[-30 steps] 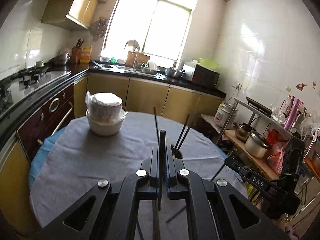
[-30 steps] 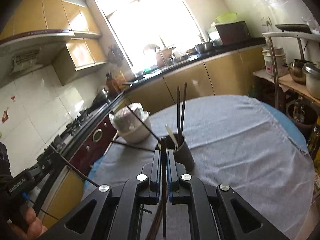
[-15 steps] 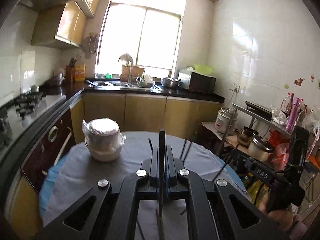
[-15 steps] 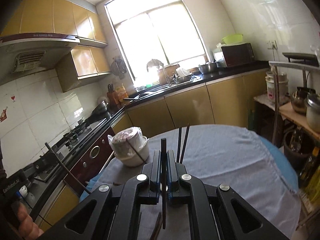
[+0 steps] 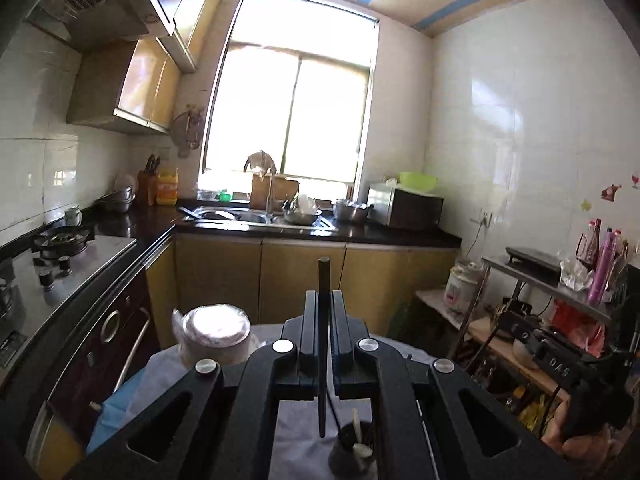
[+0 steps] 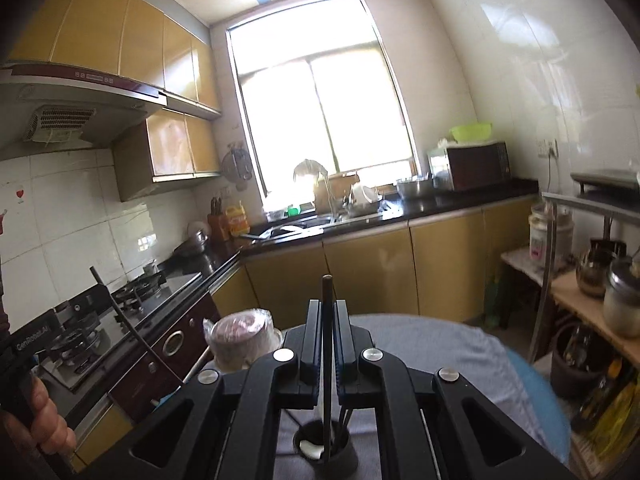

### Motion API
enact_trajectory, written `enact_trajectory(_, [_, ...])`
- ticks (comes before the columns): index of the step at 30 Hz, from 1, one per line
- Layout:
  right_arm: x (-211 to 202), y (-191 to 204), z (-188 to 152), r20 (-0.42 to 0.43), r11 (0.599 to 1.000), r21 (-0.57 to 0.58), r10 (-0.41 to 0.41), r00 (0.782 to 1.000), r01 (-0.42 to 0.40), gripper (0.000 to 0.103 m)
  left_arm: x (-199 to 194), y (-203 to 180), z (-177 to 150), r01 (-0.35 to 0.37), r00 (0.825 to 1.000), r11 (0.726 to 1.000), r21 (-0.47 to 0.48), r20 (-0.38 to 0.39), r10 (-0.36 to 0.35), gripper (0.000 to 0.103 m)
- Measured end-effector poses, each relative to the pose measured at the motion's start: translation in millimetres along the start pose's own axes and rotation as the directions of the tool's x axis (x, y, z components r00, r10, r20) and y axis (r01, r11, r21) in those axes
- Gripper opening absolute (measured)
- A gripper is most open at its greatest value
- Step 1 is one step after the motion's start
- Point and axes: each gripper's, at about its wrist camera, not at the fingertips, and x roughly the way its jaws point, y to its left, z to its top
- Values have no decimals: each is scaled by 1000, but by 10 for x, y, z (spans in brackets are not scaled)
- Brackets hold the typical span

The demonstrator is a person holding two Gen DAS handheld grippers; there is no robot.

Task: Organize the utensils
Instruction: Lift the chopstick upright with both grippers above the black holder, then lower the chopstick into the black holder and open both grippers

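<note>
My left gripper point(image 5: 323, 300) is shut on a dark chopstick point(image 5: 323, 280) held upright; its lower tip hangs just left of a dark utensil cup point(image 5: 354, 450) on the grey-clothed round table point(image 5: 296, 420). My right gripper point(image 6: 328, 308) is shut on another dark chopstick point(image 6: 327, 292), whose lower end reaches into the same cup point(image 6: 326, 450). The cup holds a white spoon and other chopsticks. The left gripper with its chopstick also shows at the left edge of the right wrist view point(image 6: 120, 320).
A plastic-wrapped stack of bowls point(image 5: 214, 338) stands at the table's far left, also in the right wrist view point(image 6: 242, 338). A stove and counter point(image 5: 60, 264) run along the left. A metal rack with pots point(image 6: 600, 280) stands to the right.
Both grippers have risen and tilted up, each still gripping its chopstick. The cup has dropped to the bottom of both views, under the jaws.
</note>
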Motion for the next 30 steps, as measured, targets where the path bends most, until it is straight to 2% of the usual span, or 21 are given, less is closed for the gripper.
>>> enact_trajectory(5, [301, 50, -36, 0, 1000, -6, -26, 1000, 26, 6, 254, -45, -63, 46, 999, 999, -27, 6, -46, 5])
enact_trajectory(11, [641, -62, -342, -81, 999, 18, -39, 996, 40, 6, 632, -147, -372, 75, 995, 997, -22, -58, -76, 5])
enact_trajectory(14, [740, -146, -503, -132, 999, 39, -21, 991, 27, 6, 834, -178, -556, 99, 988, 995, -13, -122, -100, 5])
enact_trajectory(19, [790, -292, -644, -203, 993, 114, 48, 978, -25, 7, 1080, -96, -820, 120, 961, 992, -30, -249, -124, 5])
enact_trajectory(21, [762, -349, -663, -224, 989, 143, 76, 972, -44, 7, 1053, -46, -838, 118, 956, 992, -41, -264, -125, 5])
enact_trajectory(23, [699, -415, -689, -241, 984, 173, 92, 966, -51, 16, 919, 16, -812, 125, 957, 990, -57, -256, -136, 5])
enact_trajectory(24, [636, -467, -723, -242, 979, 194, 106, 965, -60, 19, 835, 45, -797, 119, 961, 991, -53, -245, -129, 9])
enact_trajectory(26, [497, -534, -791, -234, 975, 211, 113, 966, -63, 22, 611, 129, -754, 96, 969, 994, -42, -222, -103, 35])
enact_trajectory(27, [437, -563, -829, -235, 975, 214, 111, 966, -60, 22, 465, 176, -755, 74, 976, 996, -43, -202, -81, 56])
enact_trajectory(28, [357, -607, -892, -239, 974, 220, 111, 965, -57, 22, 323, 214, -763, 46, 983, 998, -43, -178, -53, 66])
enact_trajectory(30, [193, -705, -1055, -250, 968, 245, 114, 961, -52, 22, 89, 266, -831, 6, 986, 999, -34, -167, -12, 69])
